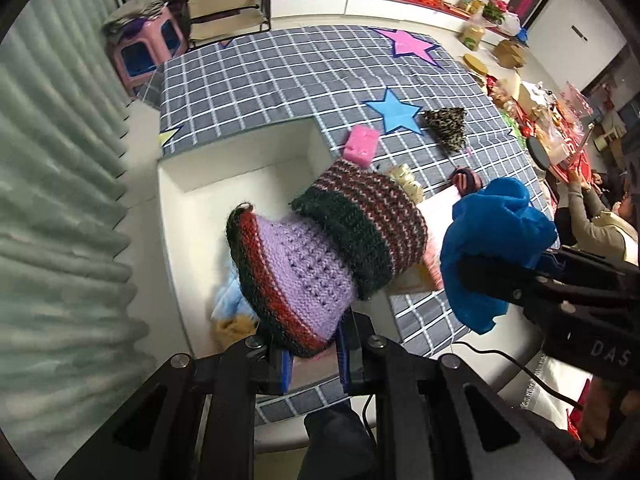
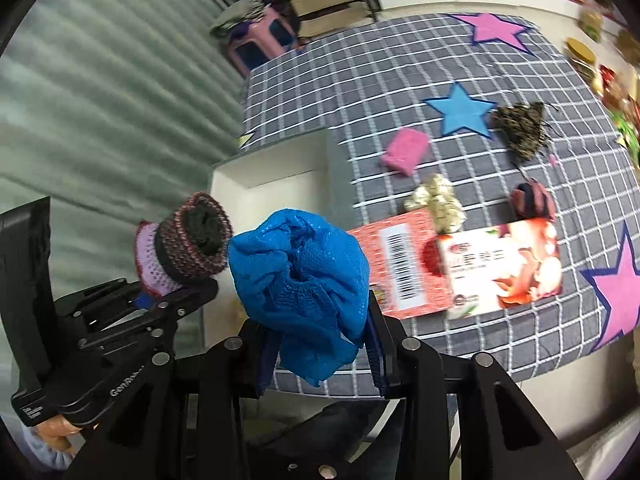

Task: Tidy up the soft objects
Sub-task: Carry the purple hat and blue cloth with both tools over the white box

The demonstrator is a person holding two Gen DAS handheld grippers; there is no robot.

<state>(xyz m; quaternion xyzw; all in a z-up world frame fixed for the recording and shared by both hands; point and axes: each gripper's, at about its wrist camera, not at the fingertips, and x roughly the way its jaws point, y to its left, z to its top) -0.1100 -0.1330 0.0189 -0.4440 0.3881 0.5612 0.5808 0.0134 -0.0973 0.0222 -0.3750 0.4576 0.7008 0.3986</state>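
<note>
Left wrist view shows the left gripper [image 1: 312, 350] clamped on a knitted sock [image 1: 312, 252], purple and striped, held above the white box [image 1: 176, 208], probably so it can drop inside. Something pale blue and a tan fuzzy item [image 1: 230, 312] already lie in the box. Beside it, the right gripper [image 2: 320, 344] pinches a crumpled blue mesh cloth [image 2: 304, 280] in the air, likely next for the same box. On the checked tablecloth [image 2: 400, 72] remain a pink sponge [image 2: 404, 152], a leopard-print pouch [image 2: 522, 130] and a flat printed carton [image 2: 460, 264].
</note>
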